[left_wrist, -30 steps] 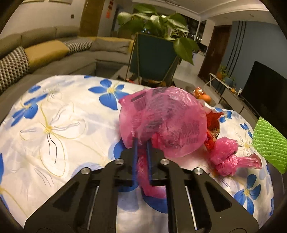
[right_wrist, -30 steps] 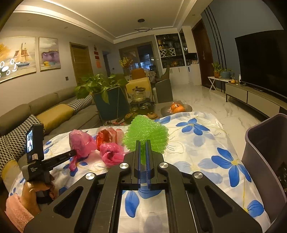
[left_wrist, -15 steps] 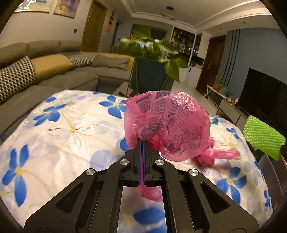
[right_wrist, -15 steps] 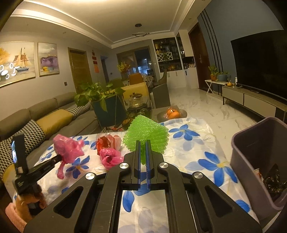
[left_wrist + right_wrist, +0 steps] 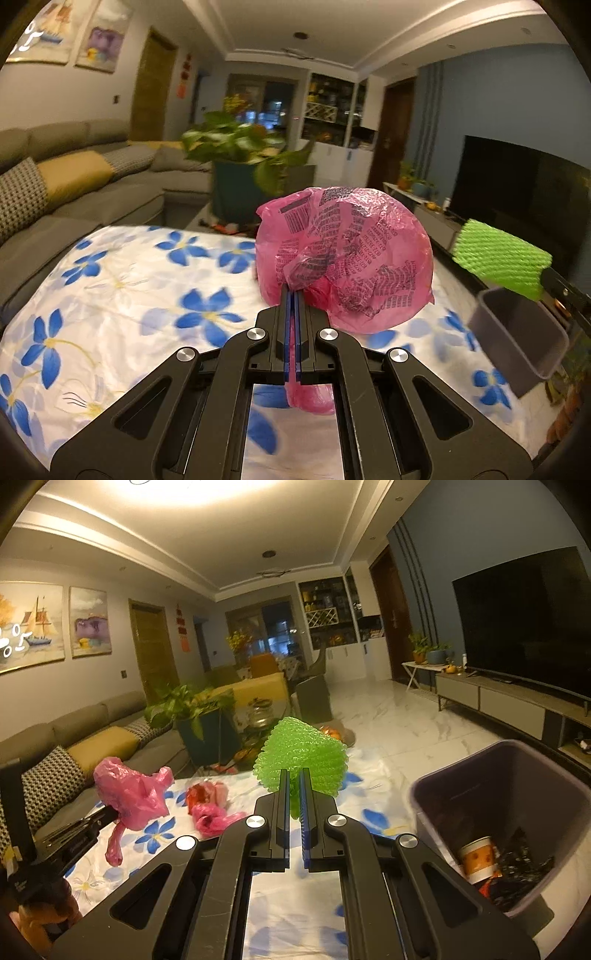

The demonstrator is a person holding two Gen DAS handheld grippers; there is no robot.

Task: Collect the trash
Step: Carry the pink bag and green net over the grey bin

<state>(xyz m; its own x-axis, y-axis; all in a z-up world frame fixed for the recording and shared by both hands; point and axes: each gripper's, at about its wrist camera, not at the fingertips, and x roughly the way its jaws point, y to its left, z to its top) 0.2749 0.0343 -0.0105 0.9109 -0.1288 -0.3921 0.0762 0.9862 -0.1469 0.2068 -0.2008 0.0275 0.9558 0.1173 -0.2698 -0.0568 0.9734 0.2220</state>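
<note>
Above a blue-flowered tablecloth (image 5: pixel 122 280), left tool (image 5: pixel 294 295) gripping pink bag (image 5: pixel 343 254), right tool (image 5: pixel 294 779) clamping green foam net (image 5: pixel 301 760), bin (image 5: pixel 509 775) nearby.

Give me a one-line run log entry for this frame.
left gripper: shut on pink bag, lifted | right gripper: shut on green foam net | bin: right of table, holds trash

The bin (image 5: pixel 506 812) stands open-topped at four o'clock of the right gripper (image 5: pixel 294 775), a paper cup (image 5: pixel 476 856) and dark wrappers low inside. Crumpled bags (image 5: pixel 210 808) clutter the flowered tablecloth (image 5: pixel 291 915) at ten o'clock; the near cloth lies bare.
</note>
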